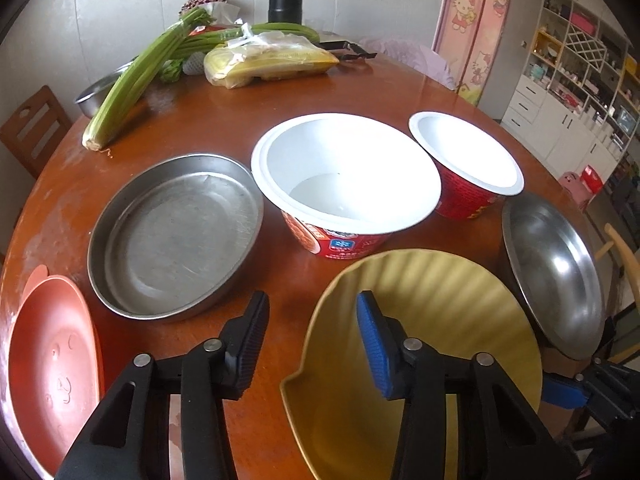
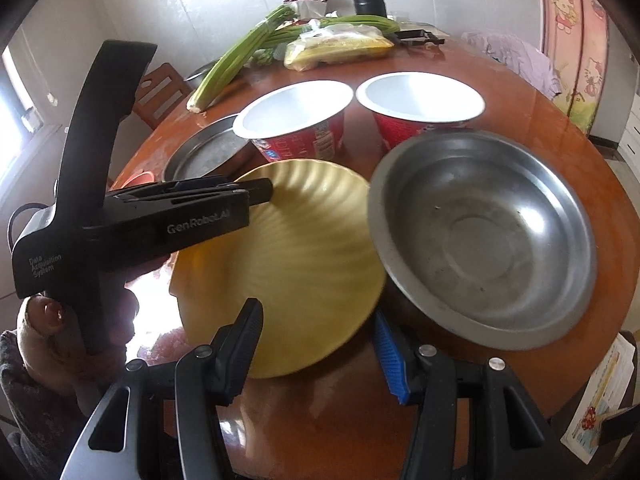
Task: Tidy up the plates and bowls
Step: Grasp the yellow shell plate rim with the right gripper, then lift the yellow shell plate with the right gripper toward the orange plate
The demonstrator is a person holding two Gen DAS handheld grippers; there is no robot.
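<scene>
Left wrist view: left gripper (image 1: 312, 312) part open, its blue pad inside the ribbed yellow plate (image 1: 440, 340), black pad outside the rim; no clear clamp. Round steel pan (image 1: 176, 236) and orange plastic plate (image 1: 52, 368) sit left, two white-lined red paper bowls (image 1: 348, 184) behind. Right wrist view: right gripper (image 2: 316, 340) narrowly open, yellow plate's near edge between its fingers, contact unclear. Shallow steel bowl (image 2: 484, 236) lies right on the brown round table (image 2: 560, 140), overlapping the plate.

The left gripper (image 1: 312, 308) stands open over the yellow ribbed plate's (image 1: 440, 312) left rim. Behind are a flat steel pan (image 1: 176, 236) and two white-lined noodle cups (image 1: 344, 184).
</scene>
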